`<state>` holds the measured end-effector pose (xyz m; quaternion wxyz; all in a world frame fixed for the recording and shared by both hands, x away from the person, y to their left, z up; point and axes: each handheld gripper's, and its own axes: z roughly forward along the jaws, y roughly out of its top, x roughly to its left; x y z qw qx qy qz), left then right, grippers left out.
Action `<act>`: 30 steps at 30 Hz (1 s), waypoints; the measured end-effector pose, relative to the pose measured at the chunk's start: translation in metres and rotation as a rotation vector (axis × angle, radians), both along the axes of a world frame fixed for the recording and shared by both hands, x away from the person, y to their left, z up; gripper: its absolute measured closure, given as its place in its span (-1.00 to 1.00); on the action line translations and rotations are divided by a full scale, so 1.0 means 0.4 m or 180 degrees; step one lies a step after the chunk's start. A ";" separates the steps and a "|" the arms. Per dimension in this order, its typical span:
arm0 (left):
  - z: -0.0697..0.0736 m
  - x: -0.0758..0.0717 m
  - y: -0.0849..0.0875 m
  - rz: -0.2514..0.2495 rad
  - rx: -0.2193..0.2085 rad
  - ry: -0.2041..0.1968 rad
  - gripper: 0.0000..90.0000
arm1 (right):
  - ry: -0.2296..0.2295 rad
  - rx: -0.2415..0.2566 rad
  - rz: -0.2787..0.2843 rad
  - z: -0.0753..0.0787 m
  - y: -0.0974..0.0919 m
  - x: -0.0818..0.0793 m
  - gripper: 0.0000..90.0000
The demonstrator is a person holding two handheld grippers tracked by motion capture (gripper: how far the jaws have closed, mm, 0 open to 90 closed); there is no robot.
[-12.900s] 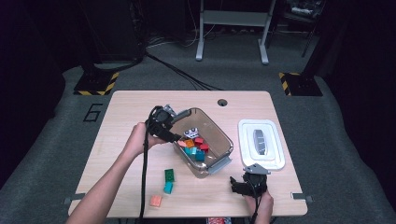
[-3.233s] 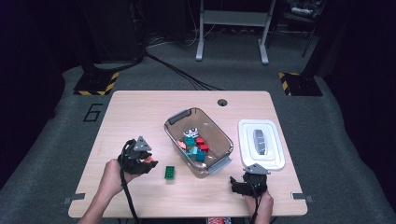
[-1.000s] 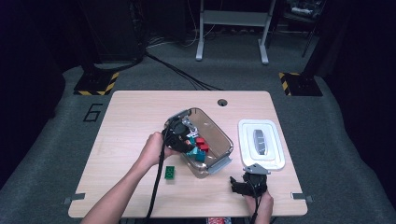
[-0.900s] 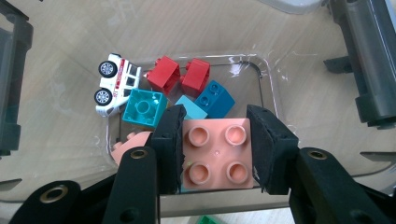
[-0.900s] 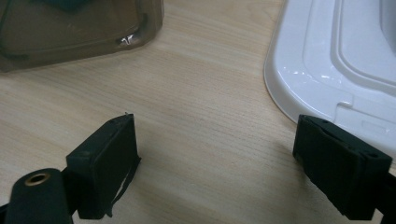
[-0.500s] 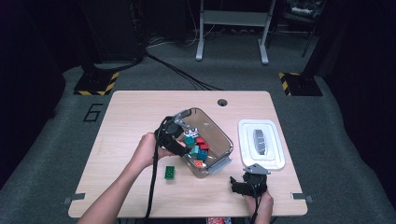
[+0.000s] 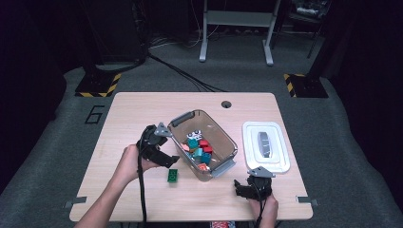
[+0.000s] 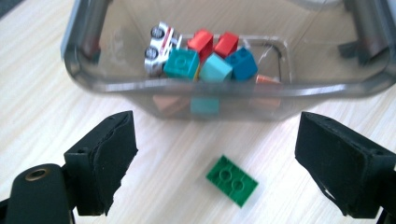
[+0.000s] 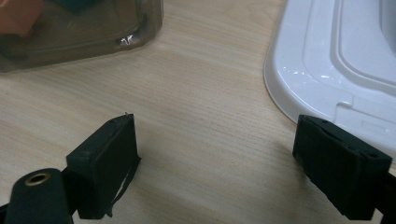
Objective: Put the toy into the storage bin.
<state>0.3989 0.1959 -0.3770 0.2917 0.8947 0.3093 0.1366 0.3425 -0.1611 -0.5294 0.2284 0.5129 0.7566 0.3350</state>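
A clear grey plastic bin (image 7: pixel 230 141) stands in the middle of the table with several red, teal, blue and orange bricks (image 7: pixel 198 147) and a small white toy car (image 8: pixel 158 41) inside. One green flat brick (image 7: pixel 172 175) lies on the table just left of the bin. My left gripper (image 7: pixel 166 145) hovers beside the bin's left wall (image 8: pixel 140 86), and its jaws have just been opening. They stand wide with nothing pressed between them, and the green brick (image 8: pixel 232 180) lies on the wood below them. My right gripper (image 7: pixel 250 184) rests open near the front edge.
A white lid (image 7: pixel 266 147) with a grey handle lies right of the bin; its rim (image 9: pixel 327 70) is just ahead of my right gripper (image 9: pixel 215 130). The bin's corner (image 9: pixel 93 32) is at that view's upper left. A cable hole (image 7: pixel 226 104) sits near the far edge.
My left gripper has drawn back from over the bin to its left side, towards the person, and its jaws have spread apart. The right gripper has kept still.
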 end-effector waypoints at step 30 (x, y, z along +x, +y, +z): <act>-0.275 0.007 -0.005 0.0341 0.0265 0.0424 -0.60 | -0.0002 0.0000 0.0001 0.000 0.000 0.000 -0.71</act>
